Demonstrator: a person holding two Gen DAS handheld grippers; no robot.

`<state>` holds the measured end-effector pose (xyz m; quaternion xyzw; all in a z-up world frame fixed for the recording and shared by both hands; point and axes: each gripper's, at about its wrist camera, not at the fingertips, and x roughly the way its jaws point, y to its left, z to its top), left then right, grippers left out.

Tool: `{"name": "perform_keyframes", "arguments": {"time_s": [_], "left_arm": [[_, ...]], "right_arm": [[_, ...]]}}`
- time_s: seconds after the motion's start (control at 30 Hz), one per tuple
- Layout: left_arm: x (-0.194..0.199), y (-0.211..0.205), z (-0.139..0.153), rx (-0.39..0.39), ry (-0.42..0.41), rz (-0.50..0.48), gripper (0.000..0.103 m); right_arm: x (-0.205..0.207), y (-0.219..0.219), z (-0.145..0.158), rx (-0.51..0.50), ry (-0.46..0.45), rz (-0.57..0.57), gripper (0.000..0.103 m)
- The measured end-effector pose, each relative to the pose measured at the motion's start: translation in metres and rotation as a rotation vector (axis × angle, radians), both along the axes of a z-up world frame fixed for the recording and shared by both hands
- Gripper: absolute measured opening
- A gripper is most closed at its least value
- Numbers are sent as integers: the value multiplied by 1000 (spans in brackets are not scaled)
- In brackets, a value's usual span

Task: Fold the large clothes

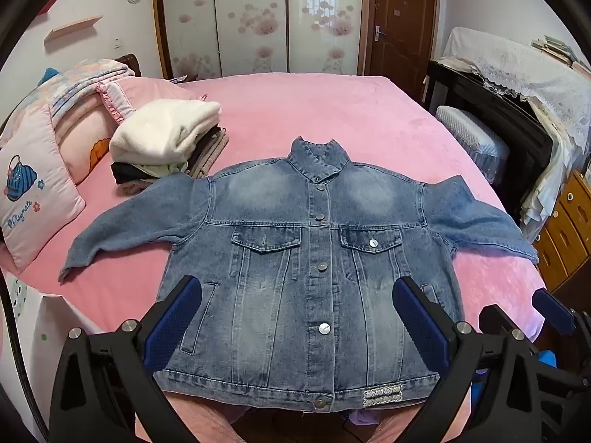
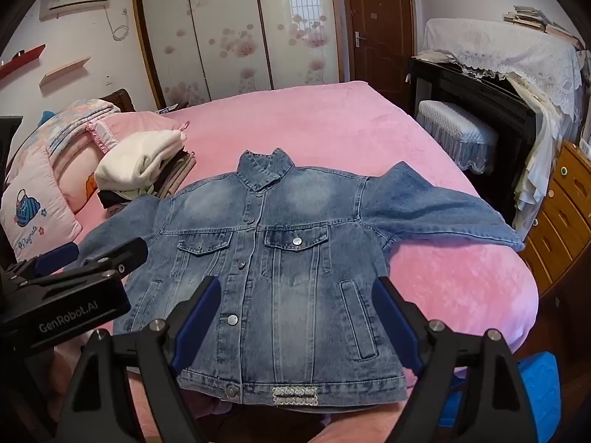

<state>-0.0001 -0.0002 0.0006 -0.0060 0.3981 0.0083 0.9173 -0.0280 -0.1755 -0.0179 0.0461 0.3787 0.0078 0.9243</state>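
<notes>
My denim jacket [image 1: 317, 280] lies flat on the pink bed [image 1: 332, 118], collar toward the frame top, hem just under my left tool [image 1: 295, 317] and right tool [image 2: 295, 317], both wide open and empty.

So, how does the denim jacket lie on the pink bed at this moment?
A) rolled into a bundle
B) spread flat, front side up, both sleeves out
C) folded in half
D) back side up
B: the denim jacket lies flat on the pink bed, its buttons and chest pockets facing up and both sleeves spread.
</notes>
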Motion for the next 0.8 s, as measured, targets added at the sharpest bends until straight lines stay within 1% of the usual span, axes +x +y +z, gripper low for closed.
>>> {"name": "perform_keyframes", "arguments": {"time_s": [0.13,0.17,0.37,0.43,0.57,0.8], "left_arm": [[-1,0,2,0,-12,2,103],[0,0,0,0,3,0,103],[0,-1,1,-2,8,-3,103],[-6,-5,-3,2,10,-4,103],[-8,-4,-3,1,13,-3,103],[-9,-4,1,2,9,-1,103]], "right_arm": [[0,0,0,-3,0,-1,85],[-1,0,1,-5,-2,0,85],[0,2,-4,-10,-8,-2,85],[-1,2,2,-11,-11,-3,85],[-2,-1,6,-12,-15,-4,85],[-3,1,4,-14,-16,0,85]]}}
